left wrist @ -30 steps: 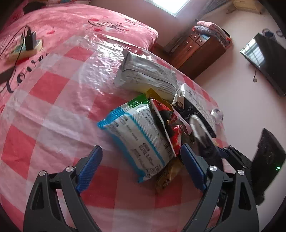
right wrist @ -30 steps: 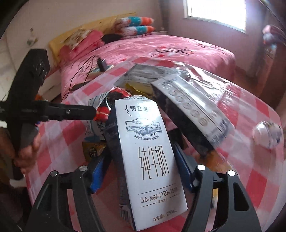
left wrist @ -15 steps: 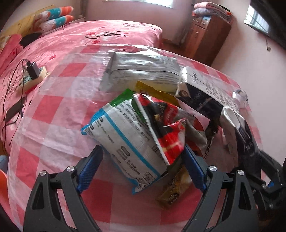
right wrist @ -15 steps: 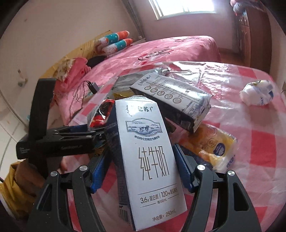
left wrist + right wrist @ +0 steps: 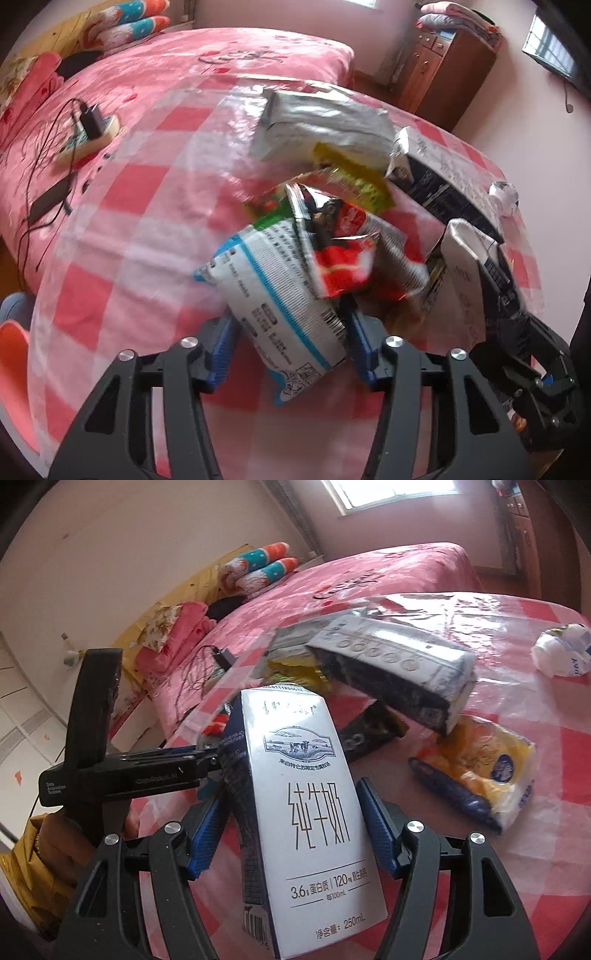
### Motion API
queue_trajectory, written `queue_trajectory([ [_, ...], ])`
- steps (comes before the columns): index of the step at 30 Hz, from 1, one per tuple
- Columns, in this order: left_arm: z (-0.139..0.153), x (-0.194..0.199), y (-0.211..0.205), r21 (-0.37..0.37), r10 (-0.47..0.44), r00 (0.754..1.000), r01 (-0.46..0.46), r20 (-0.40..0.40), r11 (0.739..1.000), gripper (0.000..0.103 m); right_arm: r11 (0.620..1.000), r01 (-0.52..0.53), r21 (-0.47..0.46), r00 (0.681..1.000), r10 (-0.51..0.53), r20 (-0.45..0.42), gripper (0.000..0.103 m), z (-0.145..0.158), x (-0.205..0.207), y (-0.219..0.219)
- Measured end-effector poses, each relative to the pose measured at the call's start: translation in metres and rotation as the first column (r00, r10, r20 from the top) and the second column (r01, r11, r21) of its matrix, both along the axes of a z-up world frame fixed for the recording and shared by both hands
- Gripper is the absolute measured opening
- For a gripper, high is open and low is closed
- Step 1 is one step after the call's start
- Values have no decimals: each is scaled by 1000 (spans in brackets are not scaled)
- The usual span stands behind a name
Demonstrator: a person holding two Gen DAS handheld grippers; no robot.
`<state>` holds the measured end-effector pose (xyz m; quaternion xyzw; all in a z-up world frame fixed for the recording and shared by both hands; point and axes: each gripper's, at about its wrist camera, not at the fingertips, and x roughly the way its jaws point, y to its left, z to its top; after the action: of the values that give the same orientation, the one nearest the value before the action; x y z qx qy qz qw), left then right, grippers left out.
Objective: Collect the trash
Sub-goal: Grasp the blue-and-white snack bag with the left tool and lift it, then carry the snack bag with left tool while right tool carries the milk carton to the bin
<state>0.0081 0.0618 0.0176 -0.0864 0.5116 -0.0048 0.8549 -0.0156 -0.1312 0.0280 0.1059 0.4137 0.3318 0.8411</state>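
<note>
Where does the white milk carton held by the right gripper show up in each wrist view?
Left wrist: milk carton at right edge, end-on, above the right gripper.
Right wrist: milk carton centre foreground, between the fingers.
Shared landmark: long dark carton on the pile.

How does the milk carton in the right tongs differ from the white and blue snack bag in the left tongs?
The milk carton is a rigid box with flat faces; the snack bag is a soft, crinkled pouch. The carton is white with dark navy sides; the bag is white with blue stripes and a green corner. Both sit between blue tong pads, the right tongs and left tongs.
</note>
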Motion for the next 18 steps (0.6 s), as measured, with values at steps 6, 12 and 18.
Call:
queue_trajectory([
  [6, 0, -26, 7, 14, -15, 1000, 15, -22, 1000, 54, 1000, -24, 18, 1000, 24, 6, 68, 3, -7, 3],
  [12, 1, -50, 22, -2, -34, 999, 34, -23, 999, 53, 999, -23, 44, 999, 24, -21, 68, -3, -1, 3],
  [18, 6, -64, 31, -26, -74, 997, 74, 18, 997, 53, 999, 6, 53, 999, -3, -49, 68, -4, 5, 7],
])
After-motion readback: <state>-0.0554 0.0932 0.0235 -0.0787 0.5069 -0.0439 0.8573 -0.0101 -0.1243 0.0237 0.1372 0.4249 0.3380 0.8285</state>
